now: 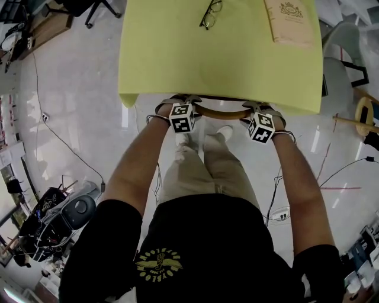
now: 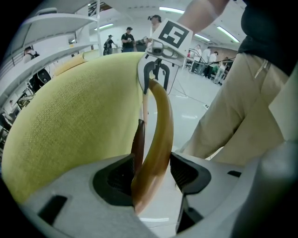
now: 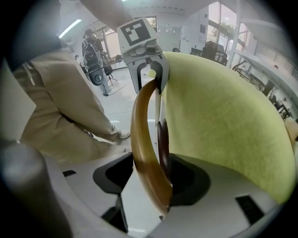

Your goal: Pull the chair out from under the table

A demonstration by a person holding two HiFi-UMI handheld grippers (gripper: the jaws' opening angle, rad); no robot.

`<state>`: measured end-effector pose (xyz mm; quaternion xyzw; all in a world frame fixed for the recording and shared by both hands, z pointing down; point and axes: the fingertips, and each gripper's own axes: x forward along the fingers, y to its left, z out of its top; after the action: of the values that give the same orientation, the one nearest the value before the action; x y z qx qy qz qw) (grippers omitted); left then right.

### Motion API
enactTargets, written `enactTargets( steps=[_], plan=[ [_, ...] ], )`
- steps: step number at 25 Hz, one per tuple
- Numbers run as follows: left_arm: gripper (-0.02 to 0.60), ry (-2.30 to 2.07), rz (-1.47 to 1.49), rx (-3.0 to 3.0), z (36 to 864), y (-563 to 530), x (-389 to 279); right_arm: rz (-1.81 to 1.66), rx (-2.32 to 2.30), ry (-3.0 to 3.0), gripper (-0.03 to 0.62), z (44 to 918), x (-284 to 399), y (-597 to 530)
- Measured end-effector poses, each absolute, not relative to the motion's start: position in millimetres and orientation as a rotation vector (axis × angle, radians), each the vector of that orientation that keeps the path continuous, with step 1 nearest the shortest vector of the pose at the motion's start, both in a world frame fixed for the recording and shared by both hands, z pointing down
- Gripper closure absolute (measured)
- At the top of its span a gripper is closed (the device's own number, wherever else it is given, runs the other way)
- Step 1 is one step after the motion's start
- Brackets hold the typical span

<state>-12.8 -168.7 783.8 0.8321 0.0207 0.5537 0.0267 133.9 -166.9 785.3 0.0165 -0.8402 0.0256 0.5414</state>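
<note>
In the head view, the left tongs [image 1: 177,100] and the right tongs [image 1: 258,108] point steeply down at the near edge of the yellow-green table [image 1: 177,59]. The chair's curved wooden top rail [image 1: 222,112] spans between them, just under that edge. Beyond the tongs, a pair of glasses [image 1: 211,14] and a booklet [image 1: 290,22] lie on the table.

In the left gripper view, the left tongs [image 2: 152,175] are parted and straddle the top rail [image 2: 160,121], which nearly fills the gap; no clamping shows. A dark brown part [image 2: 138,144] of the chair lies beside the rail, towards the table [image 2: 79,116]. At the rail's far end sit the right tongs [image 2: 152,76].

In the right gripper view, the right tongs [image 3: 151,179] stand wide apart astride the same top rail [image 3: 139,125], with the table [image 3: 219,121] on the outer side. The left tongs [image 3: 150,72] straddle the rail's far end.
</note>
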Motion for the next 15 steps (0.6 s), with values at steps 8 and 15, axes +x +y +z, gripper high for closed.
enactTargets(
  steps=[8,15],
  plan=[
    [0.367,0.078,1.765,2.565,787.2,-170.2,-15.4,0.051,0.033,-1.991,0.366,786.8,132.9,-167.1],
    [0.371,0.079,1.792,2.545,786.6,-164.8,-15.2,0.027,0.062,-1.937,0.399,785.8,133.8,-161.3]
  ],
)
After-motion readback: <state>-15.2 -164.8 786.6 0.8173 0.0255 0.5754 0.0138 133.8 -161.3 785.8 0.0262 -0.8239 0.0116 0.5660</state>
